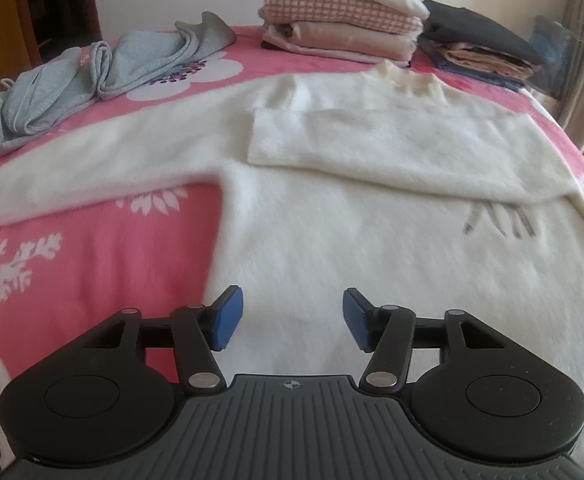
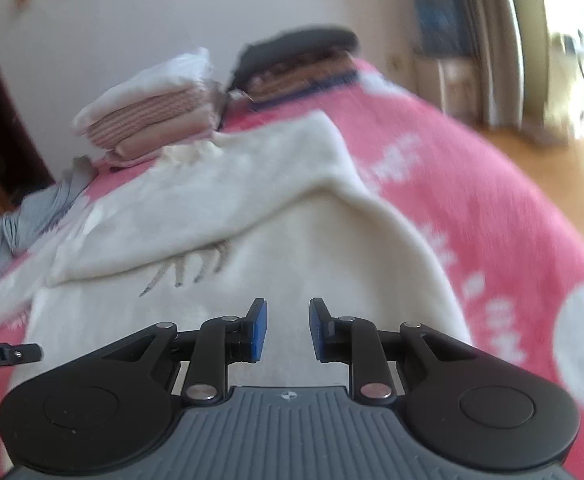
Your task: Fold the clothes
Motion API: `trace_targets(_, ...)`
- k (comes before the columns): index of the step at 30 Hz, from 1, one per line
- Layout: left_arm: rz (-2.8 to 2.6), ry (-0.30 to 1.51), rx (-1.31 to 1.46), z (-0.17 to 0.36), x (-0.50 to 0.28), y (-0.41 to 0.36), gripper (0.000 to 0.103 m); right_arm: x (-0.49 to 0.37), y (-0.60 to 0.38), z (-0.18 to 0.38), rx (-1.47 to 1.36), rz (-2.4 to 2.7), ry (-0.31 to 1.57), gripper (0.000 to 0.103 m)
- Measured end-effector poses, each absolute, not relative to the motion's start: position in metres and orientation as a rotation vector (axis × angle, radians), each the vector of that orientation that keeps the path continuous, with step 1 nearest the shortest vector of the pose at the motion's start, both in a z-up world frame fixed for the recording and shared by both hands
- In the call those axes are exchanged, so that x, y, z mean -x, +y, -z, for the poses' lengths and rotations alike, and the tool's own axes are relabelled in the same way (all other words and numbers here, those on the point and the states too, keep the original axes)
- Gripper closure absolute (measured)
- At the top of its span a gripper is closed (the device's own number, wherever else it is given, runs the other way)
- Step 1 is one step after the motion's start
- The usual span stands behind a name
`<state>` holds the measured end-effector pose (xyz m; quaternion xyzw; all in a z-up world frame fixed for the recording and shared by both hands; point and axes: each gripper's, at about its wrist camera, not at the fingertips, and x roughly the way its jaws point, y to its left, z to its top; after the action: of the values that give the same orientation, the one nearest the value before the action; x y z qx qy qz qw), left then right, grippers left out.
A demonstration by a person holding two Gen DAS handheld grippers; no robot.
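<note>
1. A fluffy cream-white knitted sweater (image 1: 332, 208) lies flat on a pink bedspread with white flower and leaf prints (image 1: 91, 248), its ribbed collar (image 1: 408, 78) toward the far side.
2. One sleeve of the sweater (image 1: 392, 148) is folded across the chest; the other sleeve (image 1: 103, 160) stretches out to the left over the bedspread.
3. A small grey stitched motif (image 1: 500, 224) shows on the sweater's body just below the folded sleeve.
4. The left gripper (image 1: 292, 320), black with blue pads, hovers over the near part of the sweater with its jaws released and wide apart, nothing between them.
5. The right gripper (image 2: 287, 330) hangs over the sweater's right half; its jaws stand narrowly apart, a clear gap between the pads, grasping nothing.
6. A crumpled light-grey sweatshirt-like garment (image 1: 71, 88) lies at the far left of the bedspread, apart from the sweater.
7. A stack of folded cream, pink-checked and beige clothes (image 1: 340, 16) sits at the far edge, behind the collar.
8. Just to the right of it lies a lower pile of folded dark and patterned clothes (image 1: 480, 44).
9. In the right wrist view, blurred, a wooden floor (image 2: 532, 168) shows beyond the bed's right edge.
</note>
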<state>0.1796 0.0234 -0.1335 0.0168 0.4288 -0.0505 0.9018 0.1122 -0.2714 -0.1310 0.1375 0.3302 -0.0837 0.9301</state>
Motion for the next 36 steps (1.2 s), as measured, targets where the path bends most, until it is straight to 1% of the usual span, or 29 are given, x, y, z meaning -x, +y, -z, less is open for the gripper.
trace_targets(3, 0.108, 0.898, -0.060, 0.140, -0.169, 0.019, 0.043, -0.111, -0.269, 0.138, -0.268, 0.172, 0.698, 0.079)
trace_targets(6, 0.108, 0.928, -0.081, 0.151, -0.164, 0.015, 0.041, -0.114, -0.276, 0.163, -0.308, 0.190, 0.807, 0.079)
trace_targets(8, 0.111, 0.920, -0.121, 0.154, -0.160, 0.013, 0.039, -0.111, -0.277, 0.161, -0.335, 0.206, 0.787, 0.079)
trace_targets(9, 0.113, 0.909, -0.137, 0.154, -0.158, 0.012, 0.036, -0.110, -0.278, 0.159, -0.348, 0.215, 0.774, 0.079)
trace_targets(12, 0.103, 0.903, -0.129, 0.156, -0.156, 0.012, 0.033, -0.104, -0.267, 0.148, -0.323, 0.199, 0.709, 0.079)
trace_targets(18, 0.118, 0.892, -0.122, 0.157, -0.154, 0.015, 0.027, -0.104, -0.249, 0.163, -0.260, 0.174, 0.751, 0.079)
trace_targets(24, 0.116, 0.865, -0.058, 0.148, -0.153, 0.027, 0.026, -0.105, -0.237, 0.162, -0.226, 0.166, 0.694, 0.079)
trace_targets(29, 0.020, 0.794, -0.011, 0.132, -0.157, 0.054, 0.025, -0.108, -0.231, 0.170, -0.199, 0.165, 0.702, 0.078)
trace_targets(36, -0.285, 0.709, 0.110, 0.125, -0.179, 0.129, 0.025, -0.111, -0.230, 0.172, -0.196, 0.165, 0.700, 0.077)
